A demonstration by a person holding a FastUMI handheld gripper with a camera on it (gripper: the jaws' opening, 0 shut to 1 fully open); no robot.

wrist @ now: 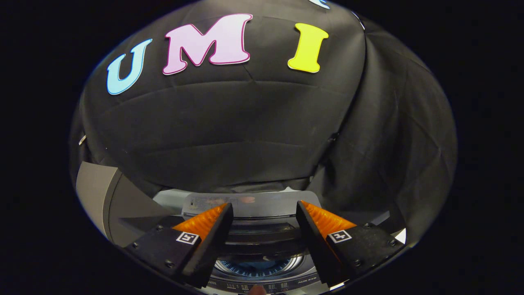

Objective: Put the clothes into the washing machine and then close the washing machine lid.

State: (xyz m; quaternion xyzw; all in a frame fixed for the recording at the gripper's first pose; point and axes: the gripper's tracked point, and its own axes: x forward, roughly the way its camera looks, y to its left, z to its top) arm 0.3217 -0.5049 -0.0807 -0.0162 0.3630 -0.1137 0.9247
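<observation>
I look down over a top-loading washing machine (262, 282) whose round steel drum (258, 267) lies open below and between my fingers. Its lid (262, 205) stands raised at the back, a grey panel with a label just beyond the fingertips. My gripper (264, 204) is open above the drum mouth with nothing between the fingers. The inside of the drum looks dark with bluish glints, and I cannot tell whether clothes lie in it.
The machine's control strip (262, 285) runs along the near rim below the drum. A grey slanted panel (98, 192) stands to the left of the machine. The booth's black cloth wall (245, 131) hangs close behind the lid.
</observation>
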